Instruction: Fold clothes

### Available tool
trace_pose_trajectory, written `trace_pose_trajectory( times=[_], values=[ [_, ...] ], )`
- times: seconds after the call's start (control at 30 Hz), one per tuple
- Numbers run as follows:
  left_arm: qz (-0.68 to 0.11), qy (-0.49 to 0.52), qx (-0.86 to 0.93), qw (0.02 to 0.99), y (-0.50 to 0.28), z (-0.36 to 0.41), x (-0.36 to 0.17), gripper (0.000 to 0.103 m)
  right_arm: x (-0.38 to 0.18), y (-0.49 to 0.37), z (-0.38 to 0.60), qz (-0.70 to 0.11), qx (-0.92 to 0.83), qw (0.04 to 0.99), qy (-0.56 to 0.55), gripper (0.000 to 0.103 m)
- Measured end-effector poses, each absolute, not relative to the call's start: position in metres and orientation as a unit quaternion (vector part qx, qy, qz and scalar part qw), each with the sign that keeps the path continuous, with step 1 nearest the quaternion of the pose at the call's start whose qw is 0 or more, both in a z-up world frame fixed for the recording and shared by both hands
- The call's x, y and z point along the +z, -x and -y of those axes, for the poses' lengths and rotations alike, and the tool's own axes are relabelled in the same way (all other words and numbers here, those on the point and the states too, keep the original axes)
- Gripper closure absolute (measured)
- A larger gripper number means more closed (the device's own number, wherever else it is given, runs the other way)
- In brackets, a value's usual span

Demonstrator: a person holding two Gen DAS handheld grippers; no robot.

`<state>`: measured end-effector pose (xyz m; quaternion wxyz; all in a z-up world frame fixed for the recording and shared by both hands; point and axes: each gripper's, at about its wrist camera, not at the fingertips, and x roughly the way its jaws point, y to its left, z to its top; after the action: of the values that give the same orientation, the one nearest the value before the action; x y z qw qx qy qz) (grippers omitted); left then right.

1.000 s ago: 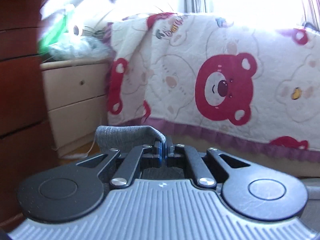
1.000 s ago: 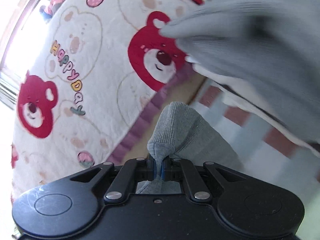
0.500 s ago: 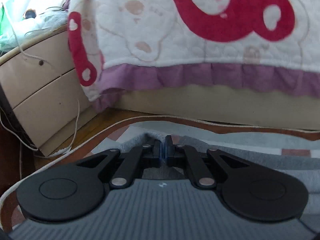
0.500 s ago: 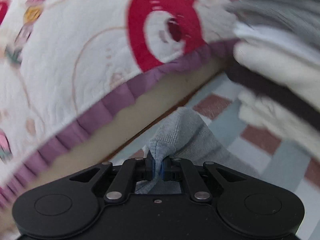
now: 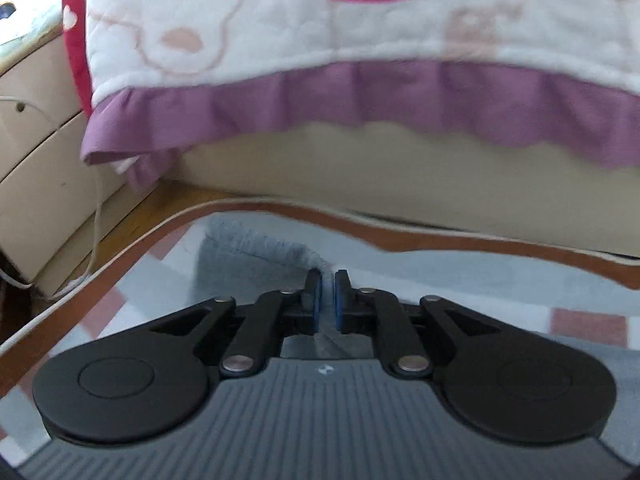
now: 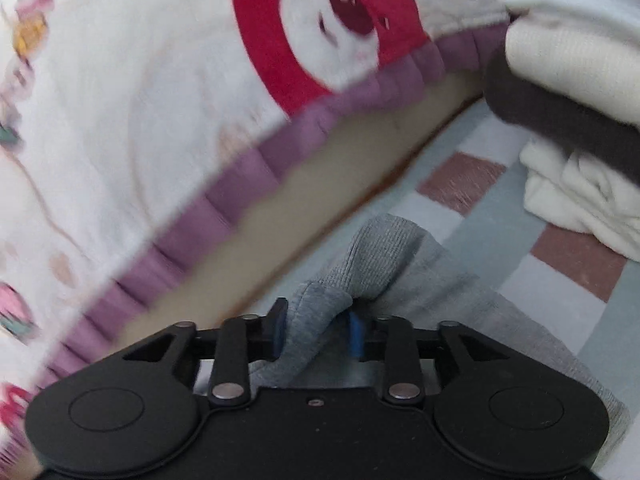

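both grippers are letting go: the left gripper [image 5: 327,298] is just parting around a grey garment [image 5: 256,252] edge, the right gripper [image 6: 319,330] is opening wider, cloth loose between, laying it flat on the checked mat [image 6: 460,184] ahead.

We see the grey garment [image 6: 384,256] now down on the checked mat [image 6: 560,300], no longer held up before the bedspread. Both the right gripper [image 6: 318,330] and left gripper [image 5: 327,298] are opening their jaws, the cloth between them
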<state>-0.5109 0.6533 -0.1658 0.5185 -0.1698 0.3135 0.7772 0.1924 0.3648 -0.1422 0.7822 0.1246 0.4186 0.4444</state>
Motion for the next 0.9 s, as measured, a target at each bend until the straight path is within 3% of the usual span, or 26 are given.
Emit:
trace_pose_trajectory(
  times=[0.07,0.2,0.27,0.33,0.37,0.63,0.77,0.9],
  values=[
    [-0.314,0.162,0.773,0.527,0.509,-0.647,-0.167,0.096,-0.131,-0.188,-0.357,-0.404,0.457,0.777,-0.154,0.057],
    [-0.282,0.158,0.767,0.554,0.51,-0.632,-0.154,0.093,-0.12,-0.156,-0.369,-0.388,0.512,0.756,-0.126,0.056],
    [-0.261,0.154,0.761,0.574,0.506,-0.623,-0.145,0.086,-0.116,-0.12,-0.389,-0.362,0.556,0.745,-0.063,0.056],
    [-0.241,0.157,0.749,0.597,0.5,-0.613,-0.137,0.07,-0.112,-0.085,-0.408,-0.334,0.596,0.73,0.001,0.056],
    [-0.238,0.16,0.74,0.609,0.496,-0.608,-0.135,0.069,-0.113,-0.066,-0.417,-0.321,0.621,0.715,0.033,0.056],
    [-0.298,0.197,0.615,0.703,0.452,-0.575,-0.157,0.068,-0.165,0.047,-0.478,-0.295,0.711,0.585,0.256,0.057],
    [-0.334,0.209,0.558,0.731,0.422,-0.578,-0.173,0.068,-0.184,0.048,-0.506,-0.297,0.692,0.593,0.283,0.057],
    [-0.368,0.158,0.589,0.703,0.386,-0.586,-0.186,0.068,-0.188,0.041,-0.519,-0.282,0.674,0.626,0.273,0.059]
  ],
)
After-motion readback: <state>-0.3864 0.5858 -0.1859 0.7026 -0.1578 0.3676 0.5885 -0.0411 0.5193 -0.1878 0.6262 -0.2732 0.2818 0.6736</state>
